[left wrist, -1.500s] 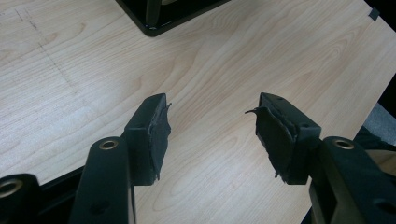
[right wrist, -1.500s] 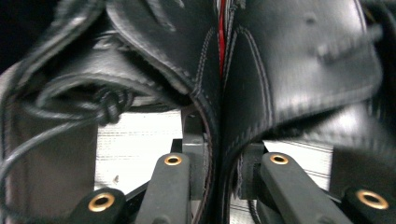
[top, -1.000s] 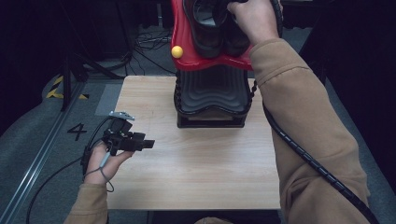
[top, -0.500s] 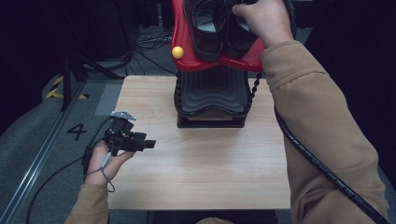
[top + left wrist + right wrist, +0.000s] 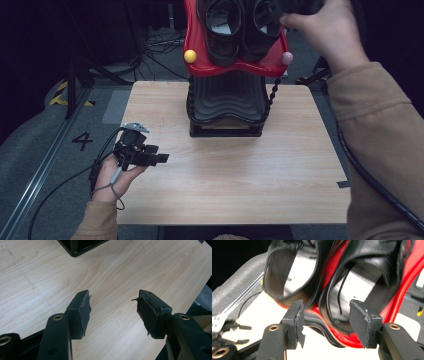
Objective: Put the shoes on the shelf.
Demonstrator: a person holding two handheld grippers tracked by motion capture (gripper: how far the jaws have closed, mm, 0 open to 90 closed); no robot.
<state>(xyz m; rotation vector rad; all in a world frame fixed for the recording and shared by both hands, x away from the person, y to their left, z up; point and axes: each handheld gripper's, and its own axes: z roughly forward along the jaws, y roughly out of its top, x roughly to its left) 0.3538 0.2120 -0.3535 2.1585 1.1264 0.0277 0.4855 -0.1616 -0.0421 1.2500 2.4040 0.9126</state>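
You are working at a light wooden table (image 5: 235, 175) in a dark room, with grey floor and cables around it. At the table's far middle a black ribbed rack (image 5: 227, 102) is standing, and a red tray (image 5: 235, 62) is riding above it, carrying 2 black shoes (image 5: 220, 27) side by side.

Your right gripper (image 5: 324, 322) is reaching toward the right-hand shoe (image 5: 362, 287), its jaws spread wide and closing on nothing yet. By my reading, the grasp is only beginning; both shoes are sitting in the tray, so taking one out is all ahead of you.

Your left gripper (image 5: 150, 156) is idling low over the table's left edge, jaws apart and empty.

A "4" (image 5: 82, 140) is showing on the floor.
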